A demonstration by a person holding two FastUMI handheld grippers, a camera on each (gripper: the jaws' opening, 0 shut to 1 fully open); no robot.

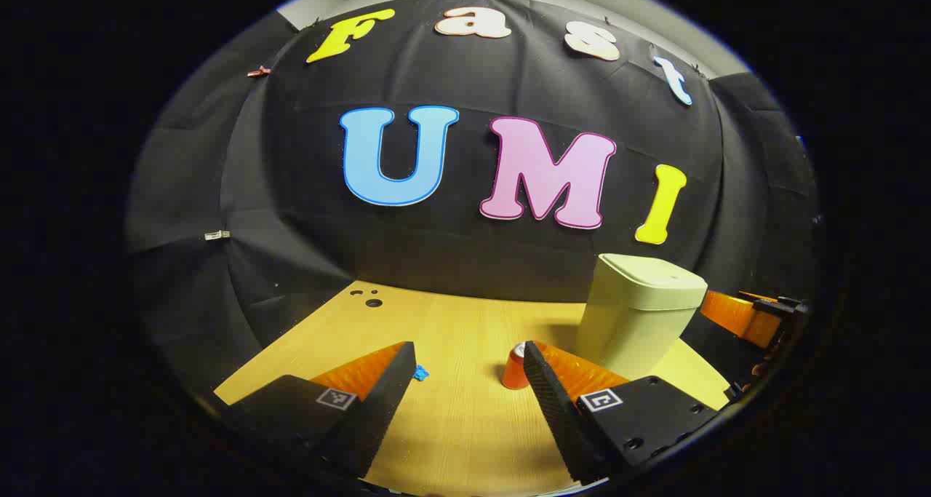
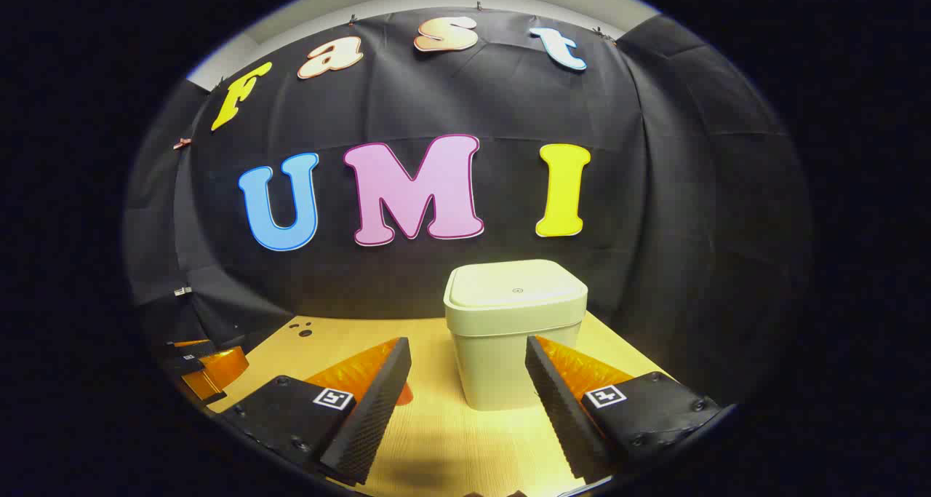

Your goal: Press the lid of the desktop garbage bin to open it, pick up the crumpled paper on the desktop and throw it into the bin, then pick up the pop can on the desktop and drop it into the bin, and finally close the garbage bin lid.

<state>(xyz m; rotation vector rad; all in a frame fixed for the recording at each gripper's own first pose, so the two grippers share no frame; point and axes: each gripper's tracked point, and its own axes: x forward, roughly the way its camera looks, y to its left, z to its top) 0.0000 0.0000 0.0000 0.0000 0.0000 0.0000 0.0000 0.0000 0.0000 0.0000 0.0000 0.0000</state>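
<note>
The pale bin [image 1: 640, 315] stands on the wooden table to the right with its lid [image 2: 516, 286] down. In the right gripper view the bin [image 2: 513, 337] is straight ahead, just beyond my open right gripper [image 2: 468, 342]. My left gripper [image 1: 469, 348] is open and empty above the table. An orange pop can [image 1: 513, 370] stands upright beside its right finger, partly hidden by it. A small blue crumpled paper [image 1: 420, 372] peeks out beside its left finger. A sliver of the can [image 2: 405, 393] shows behind my right gripper's left finger.
The wooden table [image 1: 451, 424] reaches back to the black cloth wall. Small dark holes [image 1: 374, 302] mark its far left corner. One of the right gripper's fingers [image 1: 734, 315] shows beyond the bin, and one of the left gripper's fingers [image 2: 218, 366] shows at the far left.
</note>
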